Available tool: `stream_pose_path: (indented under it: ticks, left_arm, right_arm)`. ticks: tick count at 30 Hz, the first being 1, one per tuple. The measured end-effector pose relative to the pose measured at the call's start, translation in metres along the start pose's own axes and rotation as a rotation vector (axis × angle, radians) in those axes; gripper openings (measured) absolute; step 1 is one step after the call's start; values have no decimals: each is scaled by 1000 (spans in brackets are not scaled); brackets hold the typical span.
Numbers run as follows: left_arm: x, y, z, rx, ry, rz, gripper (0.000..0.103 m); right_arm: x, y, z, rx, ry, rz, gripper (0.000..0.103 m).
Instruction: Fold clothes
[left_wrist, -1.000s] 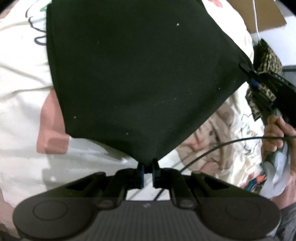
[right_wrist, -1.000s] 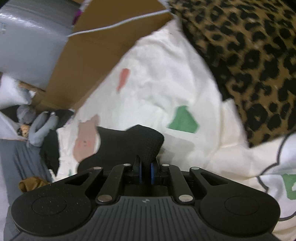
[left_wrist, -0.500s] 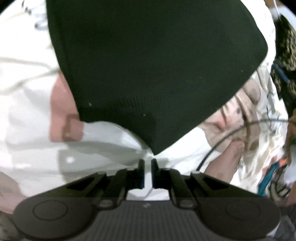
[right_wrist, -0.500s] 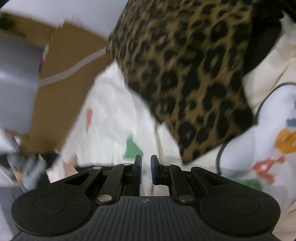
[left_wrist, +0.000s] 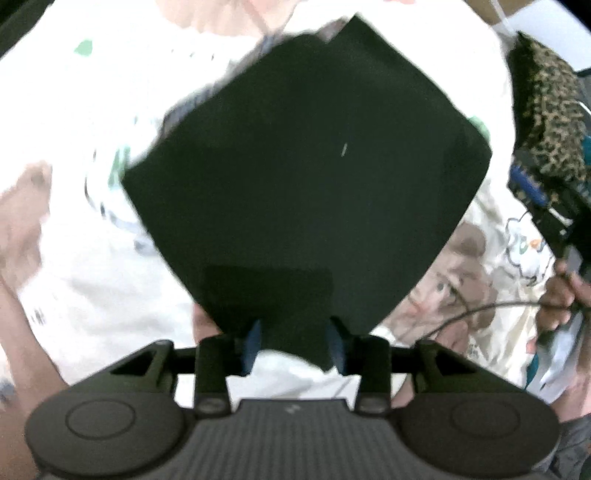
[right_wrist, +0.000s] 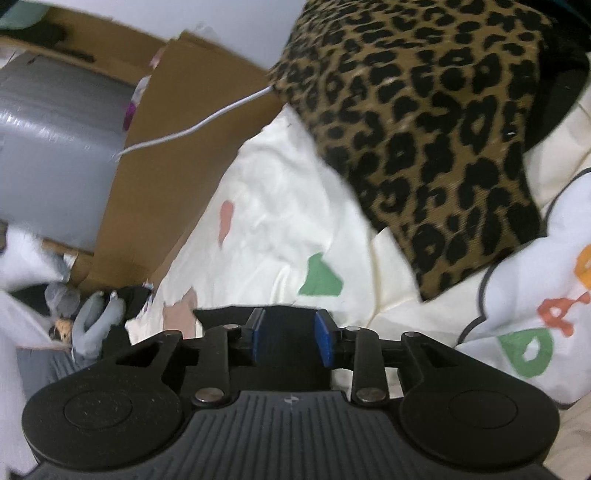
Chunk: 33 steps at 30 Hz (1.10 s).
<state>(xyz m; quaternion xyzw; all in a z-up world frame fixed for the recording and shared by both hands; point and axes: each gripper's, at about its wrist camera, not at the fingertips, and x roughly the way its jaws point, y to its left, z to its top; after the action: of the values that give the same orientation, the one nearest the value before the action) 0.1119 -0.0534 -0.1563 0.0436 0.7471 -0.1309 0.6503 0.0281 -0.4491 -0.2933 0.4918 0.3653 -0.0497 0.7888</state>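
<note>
The flat, square-folded black knit garment (left_wrist: 306, 192) lies on the white patterned bedsheet (left_wrist: 92, 295), apparently folded, both the left hand-held gripper (left_wrist: 293, 339) and right hand-held gripper (right_wrist: 290, 332) spread apart, holding nothing.

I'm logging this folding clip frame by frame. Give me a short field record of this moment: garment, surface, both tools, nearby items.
garment: black folded fabric piece, lying flat
surface: cream bedsheet with coloured prints
left tool: open, fingers either side of the garment's near corner
right tool: open, black fabric between its fingers
nearby: leopard-print cushion; brown cardboard box; white cable
</note>
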Motion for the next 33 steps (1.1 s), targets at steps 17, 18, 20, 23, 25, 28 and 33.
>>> stream_pose_path:
  ticks: [17,18,20,23,25,28,33]
  left_arm:
    - [-45,0,113,272,-208,-53,49]
    - [-40,1,114,290,-218,-59,49]
    - [-30,4,115,300,-252,-82,49]
    - [-22,5,118,393,-291,-93,48]
    - [-14,10,121,411,-327,-109,49]
    - [2,21,126,383,-351,-148,46]
    - [18,29,130,413,-411,-177,42]
  right_arm:
    - [4,15,-34,-50,56,-41,35]
    - [5,16,-36,-59,66,-46,35]
    - [7,18,-41,-77,86,-55,35]
    - [4,23,-49,-106,91,-66,35]
    - [2,25,-53,-123,90,-80,35]
    - [0,28,-59,-132,79,-103,35]
    - [-3,31,-70,-137,60,-137,35]
